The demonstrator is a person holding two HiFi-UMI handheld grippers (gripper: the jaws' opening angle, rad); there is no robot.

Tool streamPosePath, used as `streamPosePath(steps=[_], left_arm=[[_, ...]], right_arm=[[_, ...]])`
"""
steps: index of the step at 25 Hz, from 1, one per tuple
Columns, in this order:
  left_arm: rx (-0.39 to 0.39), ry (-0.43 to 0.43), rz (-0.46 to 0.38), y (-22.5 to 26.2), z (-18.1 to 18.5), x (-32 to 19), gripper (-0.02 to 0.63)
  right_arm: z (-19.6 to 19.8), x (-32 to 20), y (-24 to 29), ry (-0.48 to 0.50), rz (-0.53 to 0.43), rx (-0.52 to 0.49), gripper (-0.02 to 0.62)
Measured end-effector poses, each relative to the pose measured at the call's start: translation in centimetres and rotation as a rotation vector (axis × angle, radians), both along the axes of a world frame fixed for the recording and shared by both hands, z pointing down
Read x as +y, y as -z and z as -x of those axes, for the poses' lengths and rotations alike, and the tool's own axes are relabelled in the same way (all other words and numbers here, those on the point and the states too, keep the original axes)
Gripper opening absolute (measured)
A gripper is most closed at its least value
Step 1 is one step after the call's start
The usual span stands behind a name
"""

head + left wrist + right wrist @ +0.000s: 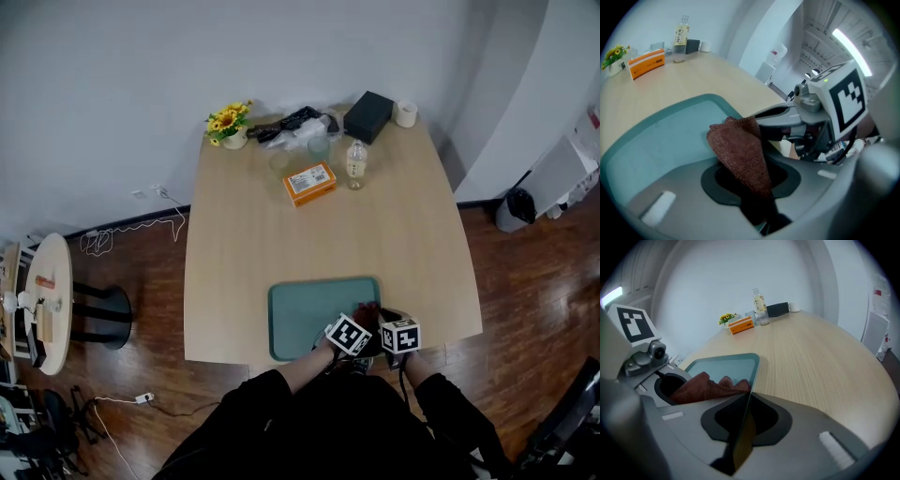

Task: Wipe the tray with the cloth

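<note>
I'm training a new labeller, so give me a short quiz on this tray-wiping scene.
1. True or false: the cloth lies loose on the tray.
2. The right hand-held gripper clamps: A nothing, B the tray's rim, C the cloth.
3. What colour is the box nearest the tray?
Key: 1 false, the left hand-held gripper holds it; 2 B; 3 orange.
</note>
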State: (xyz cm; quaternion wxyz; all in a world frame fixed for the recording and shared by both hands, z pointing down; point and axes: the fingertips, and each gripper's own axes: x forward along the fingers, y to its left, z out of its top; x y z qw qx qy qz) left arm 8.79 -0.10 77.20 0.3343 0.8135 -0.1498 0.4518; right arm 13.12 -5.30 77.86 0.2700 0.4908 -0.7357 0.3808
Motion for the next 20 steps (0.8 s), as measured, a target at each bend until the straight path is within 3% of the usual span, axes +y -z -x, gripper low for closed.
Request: streamPosePath(steps=[4,9,11,15,20], left_arm=[[-0.033,0.058,-0.002,-0.1,6.6,0.5,0.083],[-0.149,0.266,-0.024,-0.9,19.7,1.0,0.084],[-0.149,0.349,-0.032,-0.6,23.5,0.9,0.084],[-0.087,0.429,-0.020,0.1,25.4,1.2,0.083],[-0.119,0.320,-0.034,-0.5,22.3,2.3,0.083]], right_arm=[[-0.1,0.0,0.0,0.008,0.000,0.004,0.040],[-0.2,0.4,0.1,0.008,0.003,0.009,0.040],[-0.2,0.3,0.0,0.013,0.005,0.010,0.040],[-0.1,0.1,0.0,0.028,0.001,0.027,0.044],[0.2,0.3,0.0,0.012,0.008,0.017,0.043]])
